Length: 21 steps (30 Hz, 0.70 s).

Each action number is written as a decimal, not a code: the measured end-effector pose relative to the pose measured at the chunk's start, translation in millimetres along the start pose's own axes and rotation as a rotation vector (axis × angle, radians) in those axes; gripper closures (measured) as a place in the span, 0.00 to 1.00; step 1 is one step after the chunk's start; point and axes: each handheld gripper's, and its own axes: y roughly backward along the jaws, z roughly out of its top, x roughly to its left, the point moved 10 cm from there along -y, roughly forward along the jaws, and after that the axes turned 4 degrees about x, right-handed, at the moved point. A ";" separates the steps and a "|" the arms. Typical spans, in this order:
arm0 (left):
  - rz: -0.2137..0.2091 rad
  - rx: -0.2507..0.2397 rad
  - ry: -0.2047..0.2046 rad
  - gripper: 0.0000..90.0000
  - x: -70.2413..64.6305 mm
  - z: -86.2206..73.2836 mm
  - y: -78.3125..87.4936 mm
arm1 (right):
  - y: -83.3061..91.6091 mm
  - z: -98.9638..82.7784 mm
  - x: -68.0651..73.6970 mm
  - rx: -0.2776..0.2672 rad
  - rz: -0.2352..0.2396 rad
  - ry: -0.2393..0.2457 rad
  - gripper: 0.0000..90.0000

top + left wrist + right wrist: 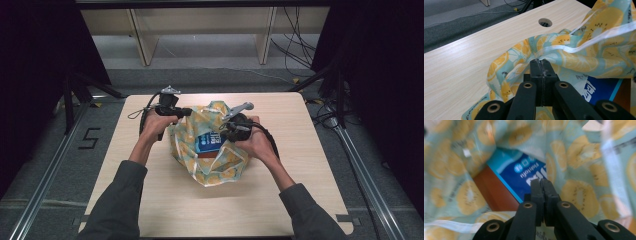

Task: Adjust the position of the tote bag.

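Observation:
A cloth bag (216, 167) printed with orange slices on pale blue lies open in the middle of the table. Inside it rests a blue packet (209, 141) on a brown box (207, 154). My left gripper (182, 112) is at the bag's left rim; in the left gripper view its jaws (540, 61) are shut on the white-hemmed edge of the bag (599, 50). My right gripper (223, 131) is at the bag's right rim, its closed jaws (541, 181) pointing into the opening above the blue packet (521, 175) and brown box (494, 192). Whether cloth is pinched between them is not visible.
The light wooden table (150, 200) has a round cable hole (545, 22) near its far edge. Black metal rails run along the floor on both sides. Cables lie on the grey floor at the back right, before wooden shelving.

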 end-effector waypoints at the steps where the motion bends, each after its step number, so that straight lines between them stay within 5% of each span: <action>1: 0.000 0.000 0.000 1.00 0.0 0.0 0.0 | -4.8 -2.9 -0.1 0.023 -0.016 0.025 1.00; 4: 0.009 0.012 0.001 1.00 2.9 -2.0 -1.2 | -11.5 -16.9 2.1 0.090 -0.007 0.070 1.00; 13: 0.044 0.051 0.006 1.00 12.5 -9.1 -9.9 | -3.3 -71.9 26.0 0.182 0.099 0.066 1.00; 15: 0.046 0.051 0.009 1.00 13.3 -9.4 -10.2 | -4.8 -75.5 26.8 0.172 0.097 0.104 1.00; 21: 0.047 0.040 0.013 1.00 15.6 -9.0 -7.8 | 10.6 -48.9 23.4 0.046 0.065 0.063 1.00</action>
